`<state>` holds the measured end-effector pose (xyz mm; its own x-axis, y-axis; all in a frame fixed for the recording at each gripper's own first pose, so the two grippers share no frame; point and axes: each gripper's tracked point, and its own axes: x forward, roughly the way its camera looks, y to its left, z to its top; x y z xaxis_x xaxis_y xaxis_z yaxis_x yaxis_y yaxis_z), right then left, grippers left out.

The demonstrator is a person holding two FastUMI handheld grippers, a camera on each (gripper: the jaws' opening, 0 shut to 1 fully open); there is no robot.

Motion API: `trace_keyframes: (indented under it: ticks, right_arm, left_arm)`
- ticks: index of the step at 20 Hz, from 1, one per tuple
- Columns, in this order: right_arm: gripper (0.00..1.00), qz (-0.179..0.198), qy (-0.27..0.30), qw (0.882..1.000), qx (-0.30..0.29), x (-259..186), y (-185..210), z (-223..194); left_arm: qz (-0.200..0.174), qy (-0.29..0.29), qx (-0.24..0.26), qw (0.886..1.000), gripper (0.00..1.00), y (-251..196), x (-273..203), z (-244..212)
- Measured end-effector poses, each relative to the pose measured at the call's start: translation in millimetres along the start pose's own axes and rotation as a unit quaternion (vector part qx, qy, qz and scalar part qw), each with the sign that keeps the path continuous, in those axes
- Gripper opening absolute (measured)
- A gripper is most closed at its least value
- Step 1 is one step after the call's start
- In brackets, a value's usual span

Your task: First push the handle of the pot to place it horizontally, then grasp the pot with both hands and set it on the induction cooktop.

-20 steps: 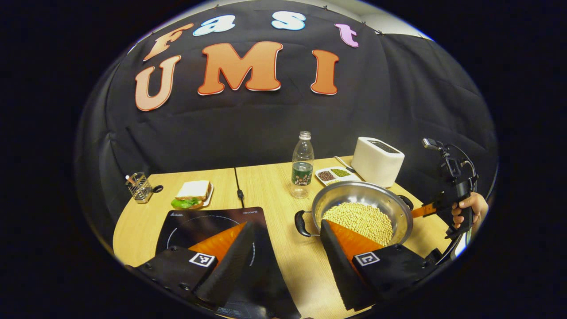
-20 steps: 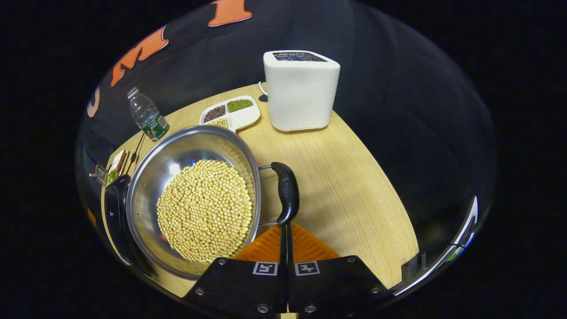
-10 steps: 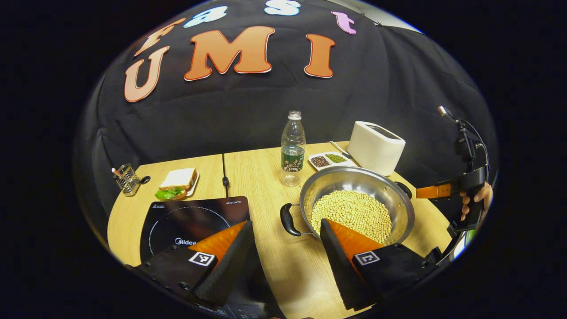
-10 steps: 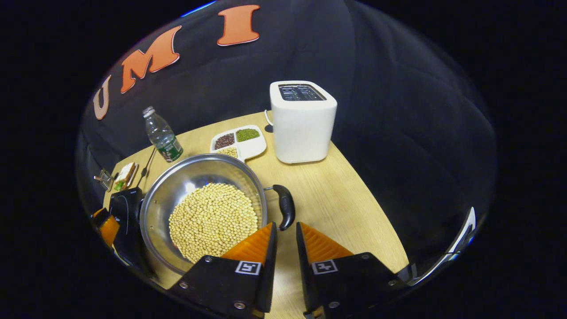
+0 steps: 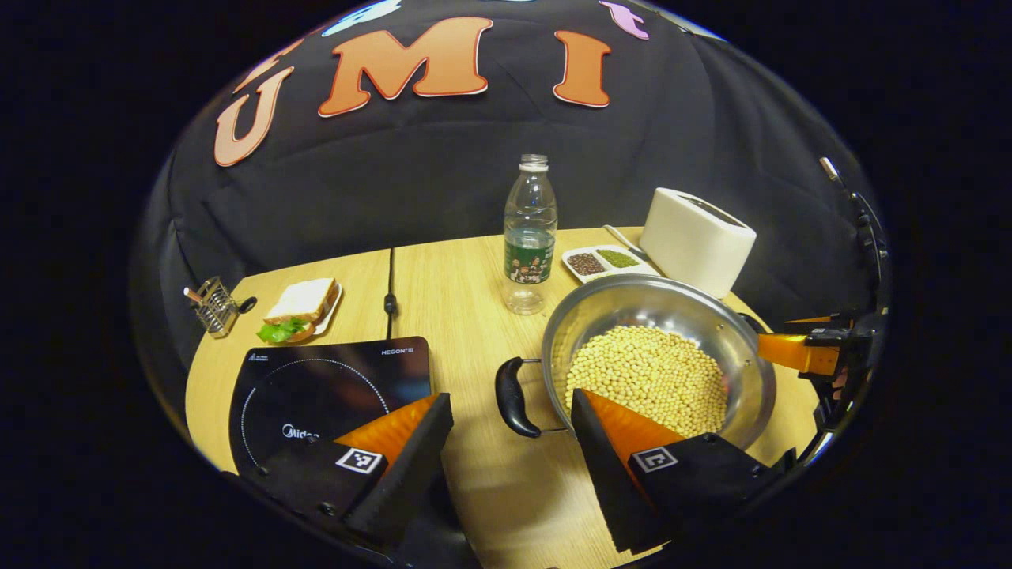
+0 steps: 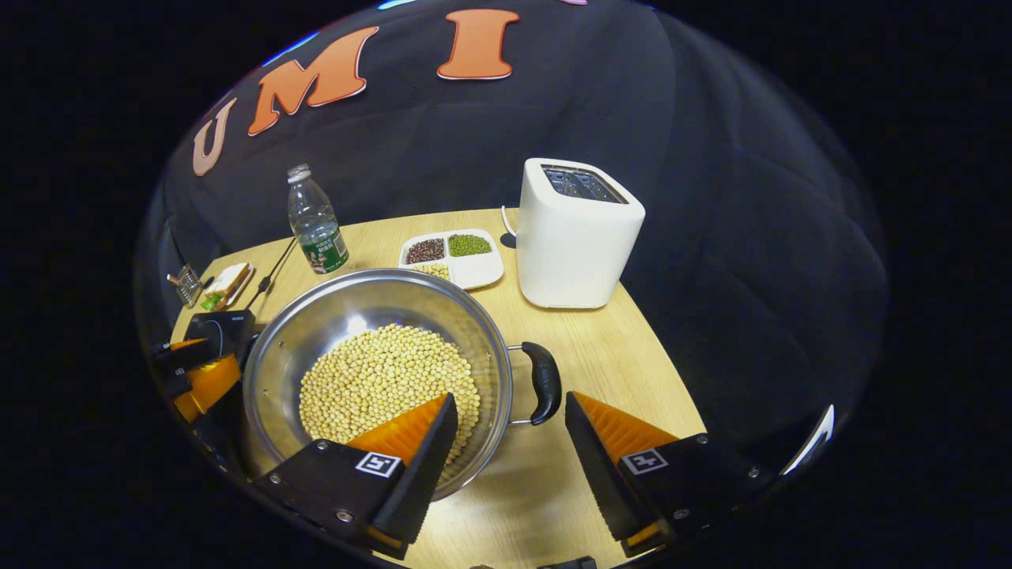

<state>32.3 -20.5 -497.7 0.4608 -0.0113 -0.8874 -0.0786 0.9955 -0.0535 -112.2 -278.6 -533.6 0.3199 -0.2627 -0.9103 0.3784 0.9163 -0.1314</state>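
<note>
pot (image 6: 277,371): shining silver, black handles
soybeans (image 6: 379,379): showing pale yellow
toaster (image 6: 577,237): showing white
induction cooktop (image 5: 316,387): showing black
desk (image 5: 466,316): showing light woodgrain

place: staged kitchen booth | backdrop: black cloth wall (image 5: 443,182) | surface: wooden table (image 5: 458,284) | kitchen signs: induction cooktop (image 5: 316,387), white toaster (image 6: 577,233), sandwich plate (image 5: 304,308), divided bean dish (image 6: 455,257)

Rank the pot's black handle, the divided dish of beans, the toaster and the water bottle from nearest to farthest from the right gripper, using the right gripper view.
1. Pot's black handle: just ahead, between the open fingers of the right gripper.
2. Divided dish of beans: beyond the pot.
3. Toaster: right of the dish; too close to call against the dish.
4. Water bottle: far left.
</note>
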Motion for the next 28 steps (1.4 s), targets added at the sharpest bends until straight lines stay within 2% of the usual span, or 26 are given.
trace_keyframes:
  ticks: [2, 8, 10, 11, 16, 18, 23, 26, 27, 28]
  right_arm:
    - [0.87, -0.011, -0.005, 1.000, -0.015, 2, -3, 0]
    - [0.89, -0.021, 0.004, 1.000, -0.005, 24, -10, -3]
    - [0.90, -0.028, 0.006, 1.000, 0.001, 32, -13, -4]
    - [0.90, -0.028, 0.006, 1.000, 0.000, 36, -14, -5]
    - [0.90, -0.028, 0.014, 1.000, -0.001, 49, -9, -11]
    - [0.89, -0.027, 0.015, 0.999, -0.007, 52, -7, -11]
    - [0.84, -0.034, 0.014, 0.999, -0.017, 64, -5, -15]
    - [0.81, -0.035, 0.013, 0.999, -0.016, 66, -4, -16]
    - [0.80, -0.034, 0.010, 0.999, -0.017, 65, -3, -15]
    - [0.79, -0.034, 0.009, 0.999, -0.019, 65, -3, -16]
  left_arm:
    - [-0.004, 0.011, -0.004, 1.000, 0.99, -4, 10, -6]
    - [0.008, 0.015, -0.006, 1.000, 0.96, -5, 39, -8]
    - [0.011, 0.017, -0.006, 1.000, 1.00, -4, 47, -8]
    - [0.012, 0.015, -0.008, 1.000, 0.96, -4, 51, -8]
    - [0.008, 0.015, -0.023, 1.000, 0.98, -7, 67, -11]
    - [0.006, 0.021, -0.019, 1.000, 0.89, -10, 71, -15]
    - [0.000, 0.020, -0.030, 0.999, 0.86, -16, 79, -16]
    - [0.003, 0.016, -0.024, 1.000, 0.72, -16, 82, -15]
    - [0.006, 0.013, -0.023, 1.000, 0.76, -16, 83, -14]
    - [0.007, 0.007, -0.022, 1.000, 0.74, -16, 83, -13]
